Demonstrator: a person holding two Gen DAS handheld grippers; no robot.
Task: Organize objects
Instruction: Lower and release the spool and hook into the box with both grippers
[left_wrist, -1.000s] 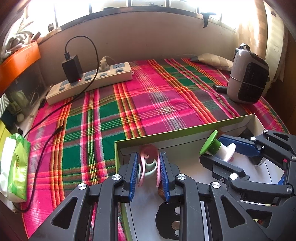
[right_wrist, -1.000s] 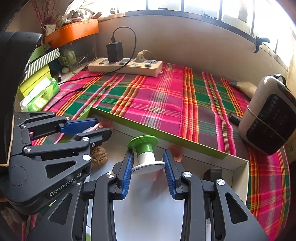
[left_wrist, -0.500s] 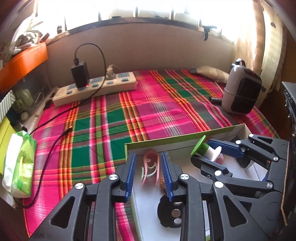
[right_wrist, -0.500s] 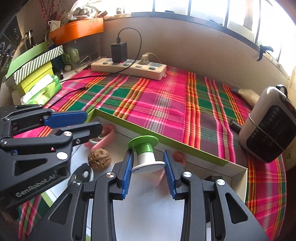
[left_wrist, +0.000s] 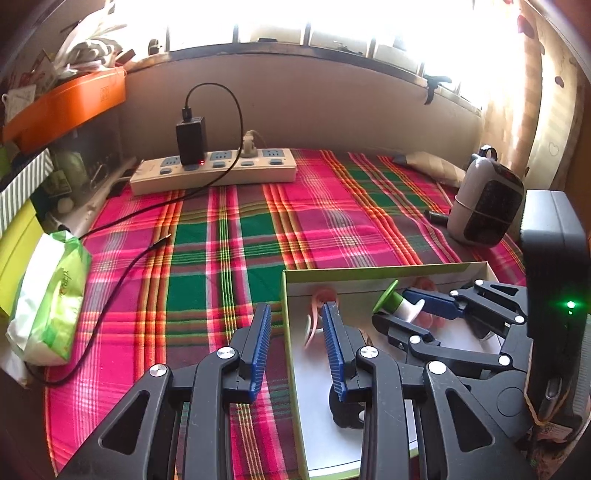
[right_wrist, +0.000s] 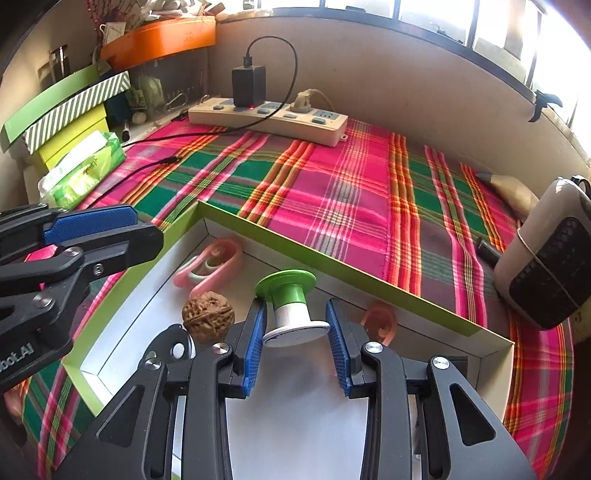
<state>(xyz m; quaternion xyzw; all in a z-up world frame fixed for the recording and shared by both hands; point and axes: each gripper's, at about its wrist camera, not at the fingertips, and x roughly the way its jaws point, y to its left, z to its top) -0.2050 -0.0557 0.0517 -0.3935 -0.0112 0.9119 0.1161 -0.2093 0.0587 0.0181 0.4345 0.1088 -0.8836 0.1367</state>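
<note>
Box: shallow green-rimmed box (right_wrist: 332, 258) with a white floor sits on the plaid cloth (right_wrist: 332, 192) — it serves as the collecting place.

Already in box: pink clip (right_wrist: 210, 266) lies flat in the far-left corner; walnut (right_wrist: 208, 312) just beside it toward the camera; a small pink piece (right_wrist: 380, 321) rests against the far wall on the right; a black part (right_wrist: 177, 343) lies near the left fingers of the right tool, partly hidden.

Left gripper (left_wrist: 295, 347): jaws spread and empty, one finger over the cloth and one over the box, straddling the left wall. The pink clip (left_wrist: 317, 310) shows just beyond the inner finger, blurred — it looks released, not held.

Right gripper (right_wrist: 295, 332): pinching the white base of the green-topped spool (right_wrist: 291, 306); both blue pads press its flange.

Spool position: inside the box outline, near the far wall, tilted with the green cap away from the camera. Whether the base touches the floor I cannot tell from either view.

Done, by judgement: four small items stowed; clip drop appears complete.

Left to do: set the spool down and let go. No other loose small item shows on the cloth.

Not task items, apparently: power strip (right_wrist: 269, 118), tissue pack (right_wrist: 85, 166), small heater (right_wrist: 546, 266).
</note>
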